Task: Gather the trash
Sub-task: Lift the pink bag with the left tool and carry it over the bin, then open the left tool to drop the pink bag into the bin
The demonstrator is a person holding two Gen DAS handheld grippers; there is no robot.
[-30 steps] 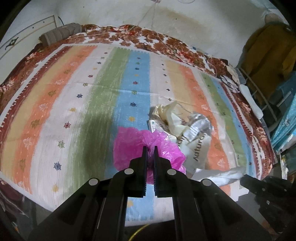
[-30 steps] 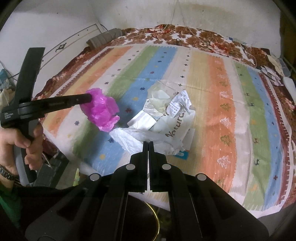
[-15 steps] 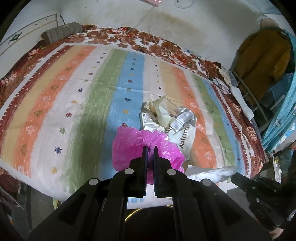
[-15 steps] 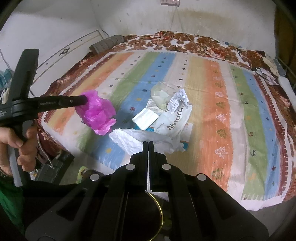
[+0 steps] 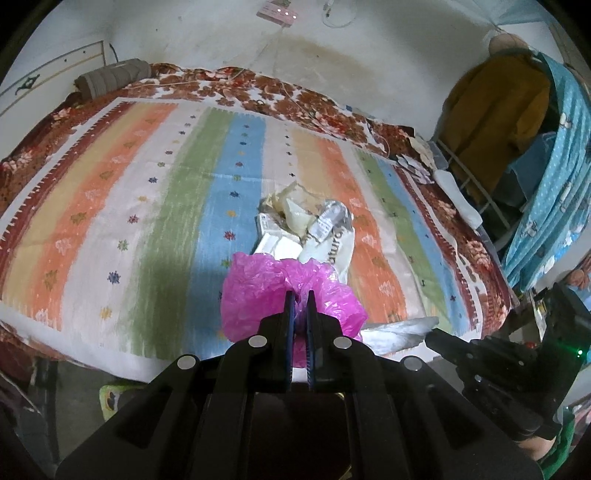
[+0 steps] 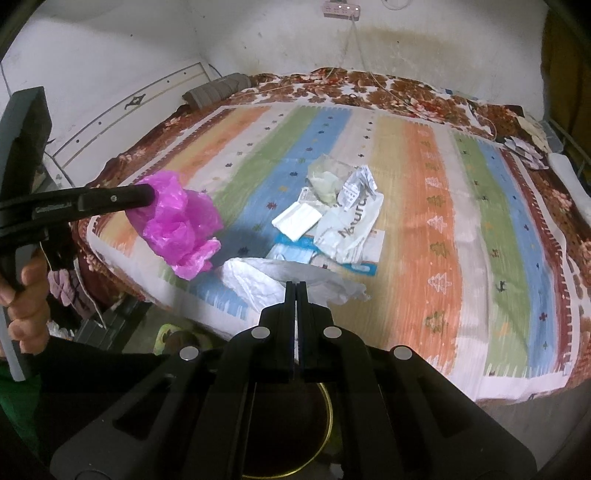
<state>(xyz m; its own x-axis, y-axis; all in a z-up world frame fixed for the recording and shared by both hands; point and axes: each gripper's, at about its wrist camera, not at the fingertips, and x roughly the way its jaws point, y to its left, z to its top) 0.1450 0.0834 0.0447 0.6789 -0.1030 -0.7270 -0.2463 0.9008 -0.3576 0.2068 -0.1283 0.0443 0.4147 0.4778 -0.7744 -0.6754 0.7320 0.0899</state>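
Curling round the grip of the left claw (image 6: 152,192) at the far left, a hand (image 6: 26,295) with fingers wrapped about the handle. Pinching a crumpled pink plastic bag (image 6: 181,225) tight between that claw's two fingers, the bag hanging in the air off the near left corner of the bed (image 6: 406,88), clear of the striped cover (image 6: 424,184). Just right of it, clamping the right claw (image 6: 296,284) together on the near end of a wrinkled white plastic bag (image 6: 258,277), the fingers pressed flat with only the thin film between them; the bag is stretching out past the near edge of the bed, as the left wrist view is showing. Sitting below both claws, partly hidden by them, a dark bin (image 6: 325,424) with a thin gold rim. Lying on the blue and white stripes beyond the white bag, a pile of trash (image 6: 347,225): a printed white pouch, a flat white packet, a pale crumpled wrapper and a blue-edged pack, all touching or overlapping. Resting at the far head of the bed, a grey roll (image 6: 218,88); hanging on the wall above, a power strip (image 6: 341,7). Hanging at the far right in the left wrist view, a yellow garment (image 5: 495,110) beside a blue cloth (image 5: 554,206).
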